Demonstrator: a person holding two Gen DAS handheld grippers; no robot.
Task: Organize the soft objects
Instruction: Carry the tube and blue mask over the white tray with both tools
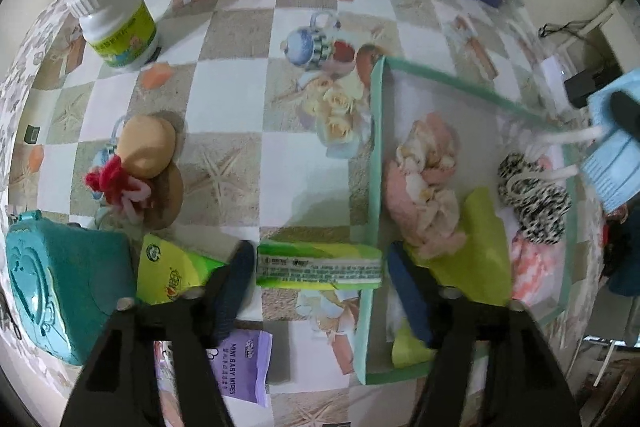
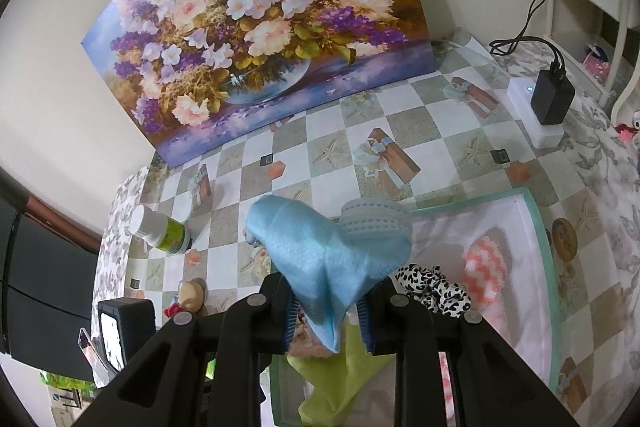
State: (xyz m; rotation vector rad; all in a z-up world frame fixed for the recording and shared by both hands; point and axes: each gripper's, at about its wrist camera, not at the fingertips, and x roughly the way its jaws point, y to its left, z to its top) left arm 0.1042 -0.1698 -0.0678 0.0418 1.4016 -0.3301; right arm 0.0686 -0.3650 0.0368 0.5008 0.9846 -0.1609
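In the left wrist view my left gripper stands open, pointing down at the table. A green tissue pack lies between its fingers, with the pads apart from its ends. The pack's right end meets the left wall of a mint-green fabric box. Inside the box lie a pink cloth, a yellow-green cloth and a leopard-print scrunchie. My right gripper is shut on a light blue face mask, held above the box.
A white bottle, a small straw hat with a red bow, a teal case and a purple wipes pack lie left of the box. A flower painting leans on the wall. A charger sits far right.
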